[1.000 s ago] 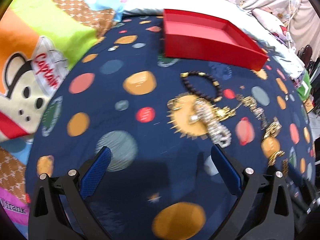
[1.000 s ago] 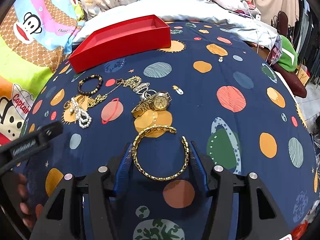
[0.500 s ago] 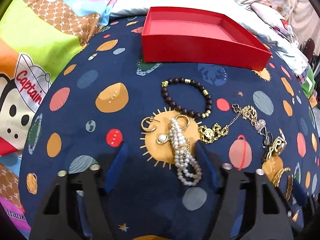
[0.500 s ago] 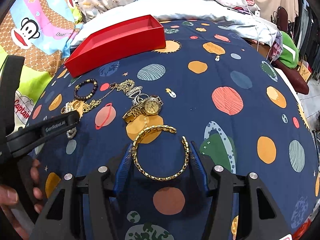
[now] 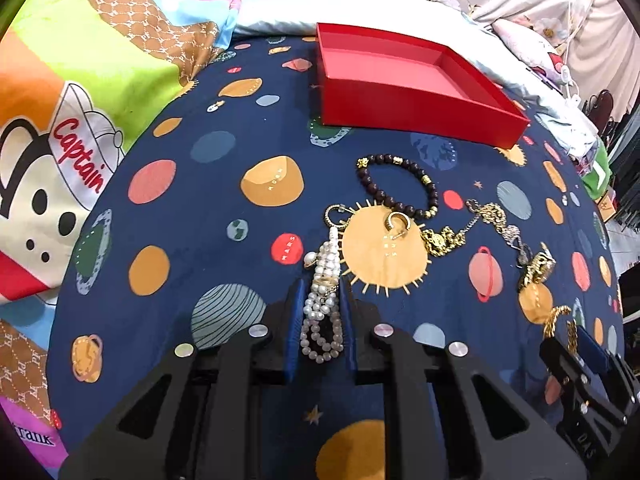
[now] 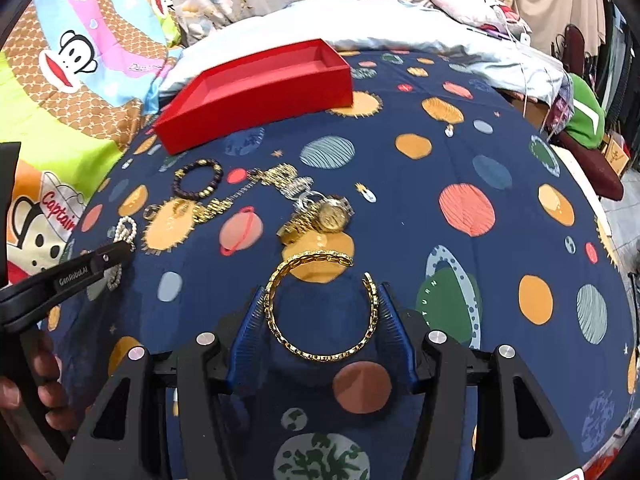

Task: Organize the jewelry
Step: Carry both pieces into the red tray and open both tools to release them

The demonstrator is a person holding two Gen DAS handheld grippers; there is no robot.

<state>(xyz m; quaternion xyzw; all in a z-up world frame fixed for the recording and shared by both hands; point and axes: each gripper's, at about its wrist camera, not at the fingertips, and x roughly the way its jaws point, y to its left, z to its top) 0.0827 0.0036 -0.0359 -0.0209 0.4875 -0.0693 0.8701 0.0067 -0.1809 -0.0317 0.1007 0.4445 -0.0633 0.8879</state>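
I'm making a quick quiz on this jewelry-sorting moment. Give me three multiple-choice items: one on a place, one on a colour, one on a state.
1. Where does the pearl bracelet lie?
A. in the red tray
B. between the fingers of the left hand-held gripper
C. on the pillow

2. What colour is the tray?
A. red
B. green
C. white

3. What is inside the tray?
A. a watch
B. the dark bead bracelet
C. nothing that shows

Key:
1 B: the pearls sit between the blue pads, whose jaws are closing on them.
2 A: its walls and floor are plain red in both views.
3 C: its floor shows bare, and the dark bead bracelet and watch lie on the planet-print cloth.
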